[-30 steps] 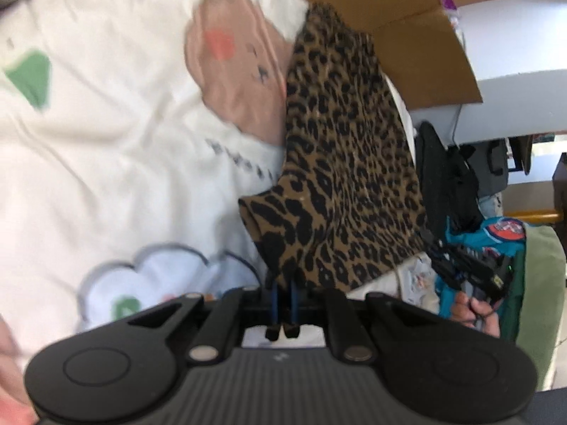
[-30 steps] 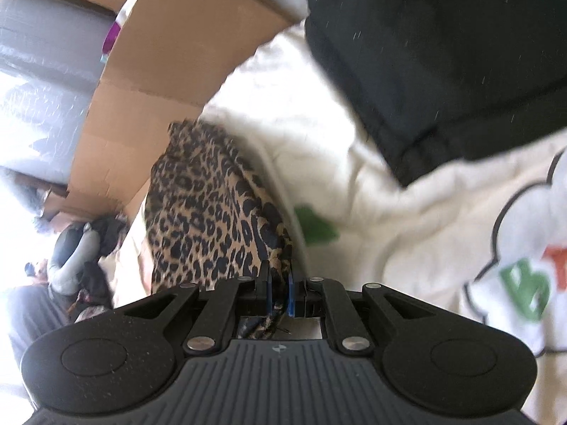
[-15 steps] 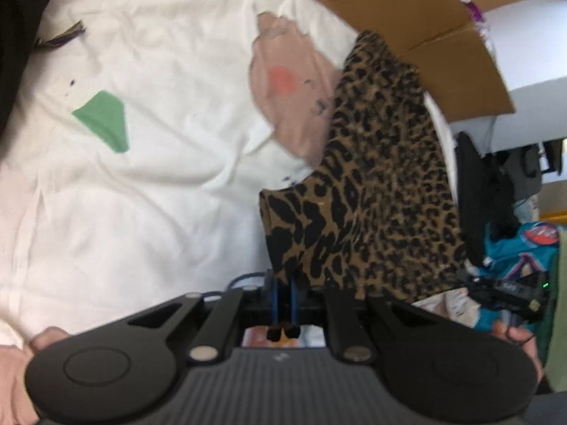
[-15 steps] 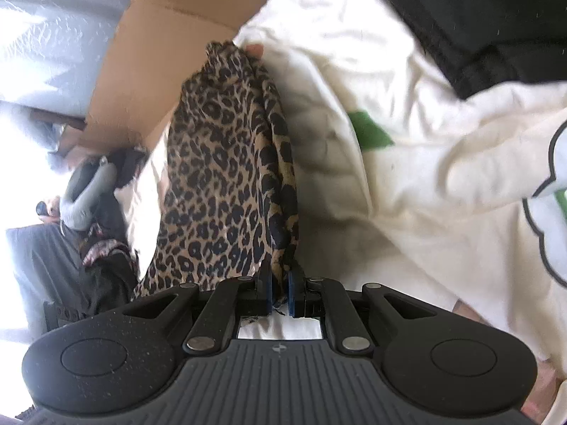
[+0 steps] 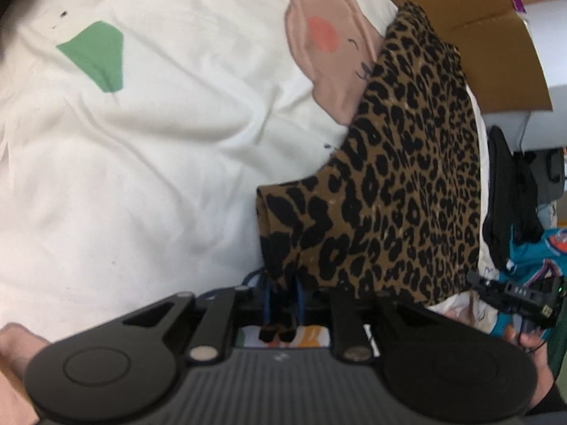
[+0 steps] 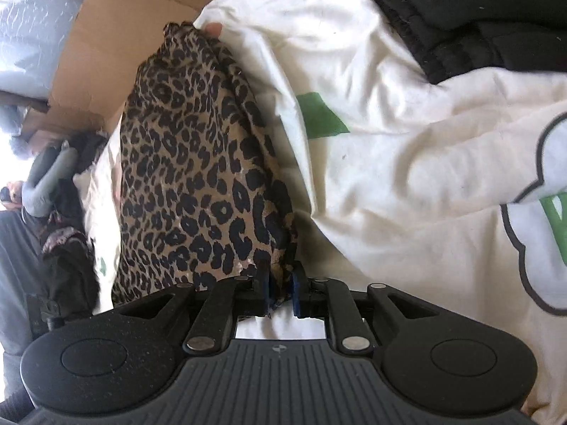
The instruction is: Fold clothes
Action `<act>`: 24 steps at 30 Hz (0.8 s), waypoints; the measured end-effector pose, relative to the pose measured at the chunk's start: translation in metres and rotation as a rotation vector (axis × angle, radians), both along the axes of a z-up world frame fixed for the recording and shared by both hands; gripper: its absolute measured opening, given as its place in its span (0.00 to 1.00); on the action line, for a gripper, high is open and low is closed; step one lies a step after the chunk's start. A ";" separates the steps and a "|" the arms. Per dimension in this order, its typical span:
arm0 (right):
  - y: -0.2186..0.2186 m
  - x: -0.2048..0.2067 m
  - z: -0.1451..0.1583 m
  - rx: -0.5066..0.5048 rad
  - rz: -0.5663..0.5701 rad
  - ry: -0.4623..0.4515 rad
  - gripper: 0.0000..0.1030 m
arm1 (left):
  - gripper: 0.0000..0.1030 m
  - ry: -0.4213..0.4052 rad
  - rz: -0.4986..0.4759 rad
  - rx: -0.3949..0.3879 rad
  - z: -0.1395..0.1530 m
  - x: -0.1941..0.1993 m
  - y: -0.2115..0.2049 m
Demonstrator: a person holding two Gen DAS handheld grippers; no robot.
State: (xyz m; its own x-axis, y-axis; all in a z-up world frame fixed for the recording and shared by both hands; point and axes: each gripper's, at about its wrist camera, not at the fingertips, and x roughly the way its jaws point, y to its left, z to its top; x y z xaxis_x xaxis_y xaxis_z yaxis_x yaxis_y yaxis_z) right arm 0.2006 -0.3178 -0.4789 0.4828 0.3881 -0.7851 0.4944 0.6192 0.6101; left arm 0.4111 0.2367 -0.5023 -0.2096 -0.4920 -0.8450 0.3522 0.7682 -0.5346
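Left wrist view, left of frame: white printed sheet (image 5: pixel 170 148) spread wide, wrinkled, with a green patch toward the upper left and a pink cartoon face at upper centre. Right of centre: leopard-print garment (image 5: pixel 407 184), folded into a long strip, running from the cardboard (image 5: pixel 496 35) at upper right down to the left gripper (image 5: pixel 283 295) at lower centre. Jaws opening, cloth corner still between them, pads apparently no longer pinching. Far right edge: dark clothes and a teal item heaped beyond the sheet, right gripper (image 5: pixel 510 292) partly seen there.

Right wrist view, left of frame: cardboard and a dim clutter of clothes. Left of centre: same garment (image 6: pixel 198 177), lying from upper centre down to the right gripper (image 6: pixel 280 283) at lower centre. Jaws opening here too, frayed hem still between them, a gap showing beside the right pad. Right of frame: white sheet with its green patch, black garment (image 6: pixel 478 10) at upper right.

Risks, as judged: hem threads snagging on a pad and dragging the fold open on withdrawal; top layer sliding off the lower one, since soft wrinkled bedding underneath gives no firm support; uneven release between the two ends skewing the strip; garment's far edge, near the sheet's border, slipping toward the pile beyond.
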 end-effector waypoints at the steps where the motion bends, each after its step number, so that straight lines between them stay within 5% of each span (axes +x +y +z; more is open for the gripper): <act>1: 0.001 0.002 0.000 -0.005 0.013 0.000 0.23 | 0.32 0.006 0.014 -0.013 0.000 0.001 0.001; 3: 0.001 0.007 0.000 -0.018 0.036 -0.008 0.32 | 0.35 0.014 0.041 -0.032 0.000 0.003 0.003; 12: -0.014 0.026 -0.007 0.015 0.082 -0.021 0.33 | 0.35 0.054 0.104 -0.120 -0.013 0.013 0.016; 19: -0.006 0.037 -0.017 0.027 0.156 -0.012 0.31 | 0.24 0.078 0.112 -0.108 -0.017 0.009 0.014; 24: -0.006 0.041 -0.016 0.023 0.177 -0.012 0.06 | 0.09 0.065 0.081 -0.090 -0.018 0.008 0.007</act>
